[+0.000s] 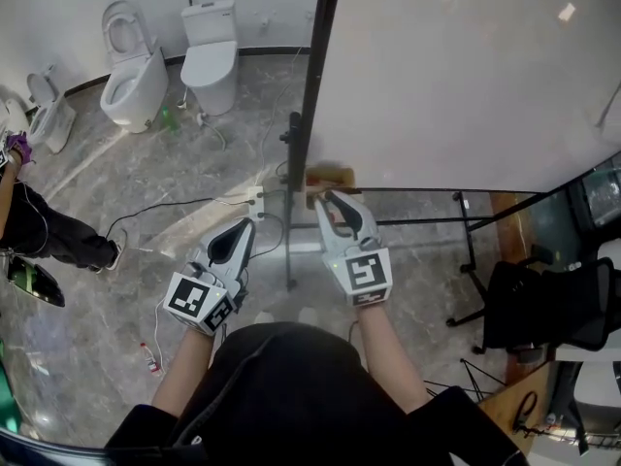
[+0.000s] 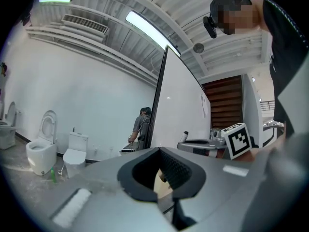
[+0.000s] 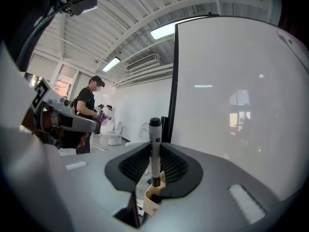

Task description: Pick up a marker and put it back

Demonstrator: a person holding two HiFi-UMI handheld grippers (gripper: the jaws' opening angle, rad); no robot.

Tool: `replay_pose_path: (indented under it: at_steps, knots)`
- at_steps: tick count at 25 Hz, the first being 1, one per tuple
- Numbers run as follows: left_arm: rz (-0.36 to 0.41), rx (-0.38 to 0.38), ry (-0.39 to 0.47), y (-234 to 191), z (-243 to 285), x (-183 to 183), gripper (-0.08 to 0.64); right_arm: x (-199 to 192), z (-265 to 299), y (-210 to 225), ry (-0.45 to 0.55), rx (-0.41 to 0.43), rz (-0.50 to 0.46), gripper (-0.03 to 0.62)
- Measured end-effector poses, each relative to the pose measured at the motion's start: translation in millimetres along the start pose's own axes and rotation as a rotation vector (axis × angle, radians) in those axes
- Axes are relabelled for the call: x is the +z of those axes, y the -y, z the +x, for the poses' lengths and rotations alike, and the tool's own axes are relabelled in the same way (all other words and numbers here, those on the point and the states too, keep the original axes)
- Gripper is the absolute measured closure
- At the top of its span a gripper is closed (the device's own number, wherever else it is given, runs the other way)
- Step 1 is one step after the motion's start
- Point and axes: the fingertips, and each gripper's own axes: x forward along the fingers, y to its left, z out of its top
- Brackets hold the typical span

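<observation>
A marker [image 3: 155,144] with a white barrel and a black cap stands upright between the pads of my right gripper [image 3: 154,170], which is shut on it. In the head view the right gripper [image 1: 335,207] points at the lower left corner of the whiteboard [image 1: 456,76], just below its tray rail [image 1: 427,191]. A brown block [image 1: 330,176] rests at the rail's left end. My left gripper [image 1: 236,236] hovers lower and to the left of the board's black frame. Its jaws [image 2: 161,170] are together with nothing between them.
The whiteboard's black stand post [image 1: 290,212] rises between the two grippers. Two white toilets [image 1: 131,71] [image 1: 211,51] stand against the far wall. A person [image 1: 49,236] is at the left edge. Cables and a power strip [image 1: 255,200] lie on the marble floor. A black chair [image 1: 543,309] is at the right.
</observation>
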Motion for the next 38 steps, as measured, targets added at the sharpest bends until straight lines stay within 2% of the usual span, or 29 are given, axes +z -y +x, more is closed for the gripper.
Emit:
replay_pose_path:
  at_steps: [10, 28, 31, 38]
  knots:
    - [-0.023, -0.039, 0.033, 8.9, 12.3, 13.7, 0.554, 36.3, -33.6, 1.1, 0.067, -0.03, 0.019, 0.52]
    - [0.036, -0.144, 0.045, 13.3, 35.6, 32.6, 0.552, 84.8, -77.3, 13.9, 0.194, -0.127, 0.027, 0.52]
    - [0.015, -0.146, 0.067, 16.0, 38.9, 46.0, 0.552, 89.8, -82.4, 18.1, 0.205, -0.146, 0.027, 0.52]
    - [0.045, -0.173, 0.079, 13.6, 38.0, 53.2, 0.554, 79.9, -95.3, 31.0, 0.178, -0.214, 0.052, 0.52]
